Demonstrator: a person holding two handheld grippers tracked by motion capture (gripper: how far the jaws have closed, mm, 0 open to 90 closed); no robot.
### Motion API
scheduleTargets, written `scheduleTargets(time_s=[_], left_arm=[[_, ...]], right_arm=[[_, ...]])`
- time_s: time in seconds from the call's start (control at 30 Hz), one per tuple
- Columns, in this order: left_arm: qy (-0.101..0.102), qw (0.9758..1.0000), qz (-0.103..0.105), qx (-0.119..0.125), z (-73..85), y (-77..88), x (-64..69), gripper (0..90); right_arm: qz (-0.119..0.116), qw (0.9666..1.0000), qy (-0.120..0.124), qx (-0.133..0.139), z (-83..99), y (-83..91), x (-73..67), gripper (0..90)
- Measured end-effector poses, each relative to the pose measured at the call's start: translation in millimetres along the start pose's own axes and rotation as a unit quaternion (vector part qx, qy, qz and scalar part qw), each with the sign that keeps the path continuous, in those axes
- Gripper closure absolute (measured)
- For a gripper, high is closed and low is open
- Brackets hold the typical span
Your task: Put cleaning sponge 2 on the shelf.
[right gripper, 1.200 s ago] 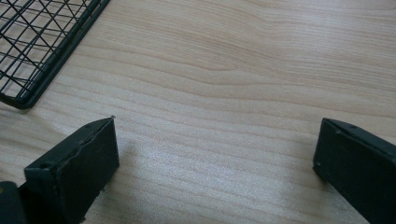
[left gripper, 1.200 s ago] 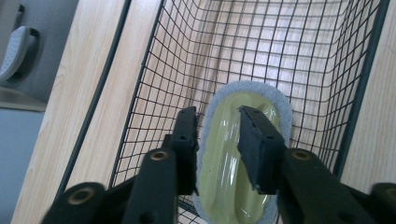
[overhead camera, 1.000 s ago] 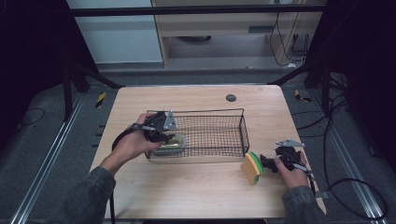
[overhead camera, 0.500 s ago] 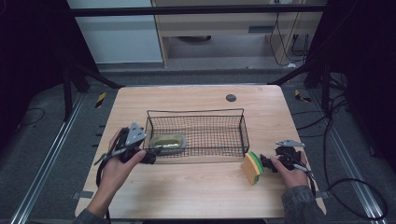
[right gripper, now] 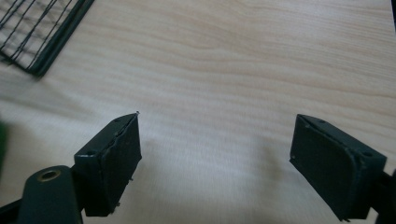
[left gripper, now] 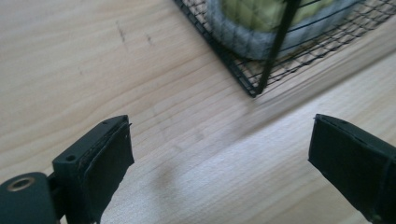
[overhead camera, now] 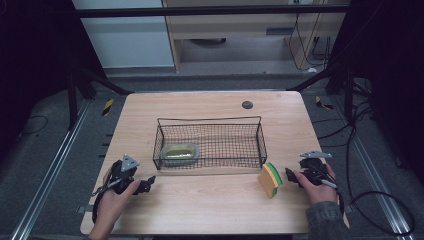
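The sponge (overhead camera: pixel 270 179) stands on edge on the table (overhead camera: pixel 210 210), just in front of the basket's (overhead camera: pixel 210 142) right corner and just left of the right gripper (overhead camera: pixel 295 176). That gripper's jaws have just been closing but are apart with nothing between them. It is far nearer than the left gripper (overhead camera: pixel 145 184), which is spread and empty at the basket's left end. A bowl (overhead camera: pixel 181 152), I think, sits inside. Dark room beyond.
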State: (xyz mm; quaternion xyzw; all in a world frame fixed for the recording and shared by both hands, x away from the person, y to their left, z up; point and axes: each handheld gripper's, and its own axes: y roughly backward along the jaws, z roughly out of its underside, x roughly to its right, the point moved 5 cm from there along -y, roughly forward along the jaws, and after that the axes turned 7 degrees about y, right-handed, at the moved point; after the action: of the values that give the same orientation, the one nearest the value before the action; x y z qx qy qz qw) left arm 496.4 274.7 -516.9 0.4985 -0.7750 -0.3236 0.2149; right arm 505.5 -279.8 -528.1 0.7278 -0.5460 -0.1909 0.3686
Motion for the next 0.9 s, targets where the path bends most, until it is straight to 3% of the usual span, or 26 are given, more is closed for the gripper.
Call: scheduleTargets(time_s=[0.13,0.27,0.37,0.77,0.9], left_arm=[[0.036,0.9993,0.007,-0.01,4.6,-8.6,-8.9,5.7],[0.028,0.9991,0.005,-0.032,9.3,-13.4,-10.5,5.6],[0.033,0.9988,0.009,-0.036,10.9,-17.6,-10.9,5.8],[0.031,0.9992,0.007,-0.026,8.4,-24.2,-9.5,0.4],[0.031,0.9992,0.007,-0.024,9.1,-23.6,-9.9,0.7]], right_arm=[[-0.014,0.9991,0.026,-0.029,4.8,21.2,-10.5,19.4],[-0.026,0.9969,0.047,-0.057,7.8,35.4,-22.7,19.6],[-0.035,0.9963,0.052,-0.059,7.0,44.3,-29.7,20.3],[-0.065,0.992,0.078,-0.075,7.1,71.9,-54.0,17.5],[-0.069,0.9907,0.088,-0.077,4.8,77.3,-63.0,10.2]])
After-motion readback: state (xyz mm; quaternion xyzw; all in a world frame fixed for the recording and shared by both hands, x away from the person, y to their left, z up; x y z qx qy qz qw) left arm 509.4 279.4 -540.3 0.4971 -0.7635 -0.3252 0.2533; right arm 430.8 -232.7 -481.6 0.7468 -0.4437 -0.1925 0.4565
